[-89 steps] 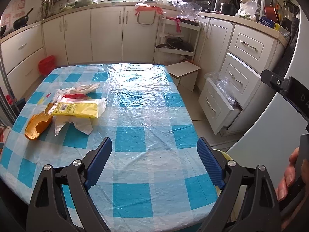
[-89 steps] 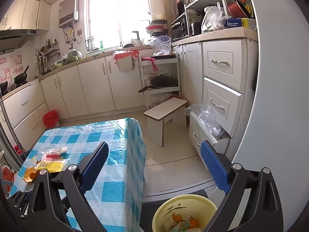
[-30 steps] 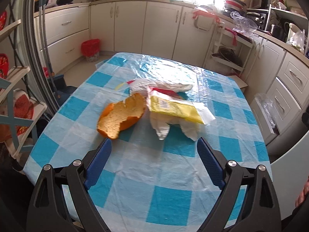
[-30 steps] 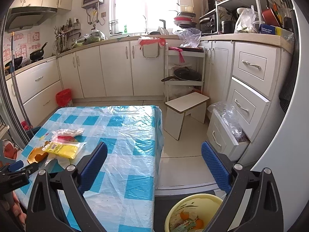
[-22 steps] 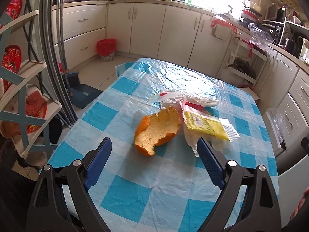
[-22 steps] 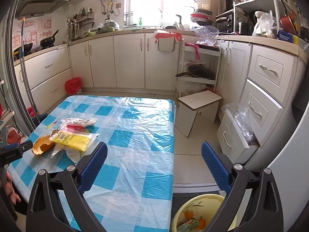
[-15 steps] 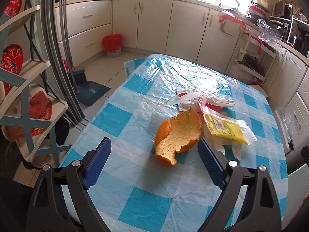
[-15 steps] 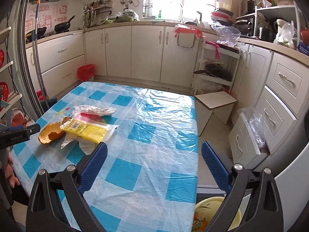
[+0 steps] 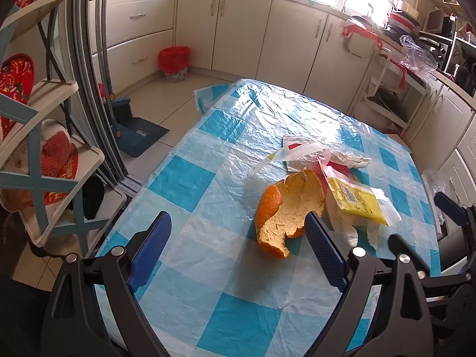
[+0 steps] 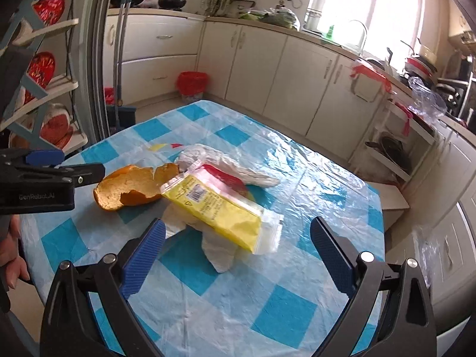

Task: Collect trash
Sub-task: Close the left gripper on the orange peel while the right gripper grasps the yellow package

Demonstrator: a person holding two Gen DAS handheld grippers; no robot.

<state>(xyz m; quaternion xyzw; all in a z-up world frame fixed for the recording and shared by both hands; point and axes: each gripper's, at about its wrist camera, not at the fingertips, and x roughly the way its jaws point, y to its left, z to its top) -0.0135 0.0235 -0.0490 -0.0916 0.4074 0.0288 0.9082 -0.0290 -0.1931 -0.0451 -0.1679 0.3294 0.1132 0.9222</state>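
A pile of trash lies on the blue-and-white checked table (image 9: 208,255) (image 10: 285,306). It holds an orange peel (image 9: 290,208) (image 10: 131,189), a yellow packet (image 9: 355,202) (image 10: 220,211), crumpled white tissue (image 10: 220,253) and a white-and-red wrapper (image 9: 300,151) (image 10: 229,165). My left gripper (image 9: 238,255) is open just short of the peel, whose near edge sits by the right finger. It shows from the side in the right wrist view, the left gripper (image 10: 68,168) beside the peel. My right gripper (image 10: 238,255) is open, low over the table, facing the packet.
Cream kitchen cabinets (image 9: 238,26) line the back and right walls. A red bin (image 9: 174,61) and a blue dustpan (image 9: 135,131) sit on the floor at left. A shelf rack (image 9: 44,154) with red items stands close at the left. A hand (image 10: 12,255) holds the left gripper.
Both grippers have swung left and closed in on the trash pile. The peel now sits by the left gripper's right finger; the yellow bowl on the floor has left the right view.
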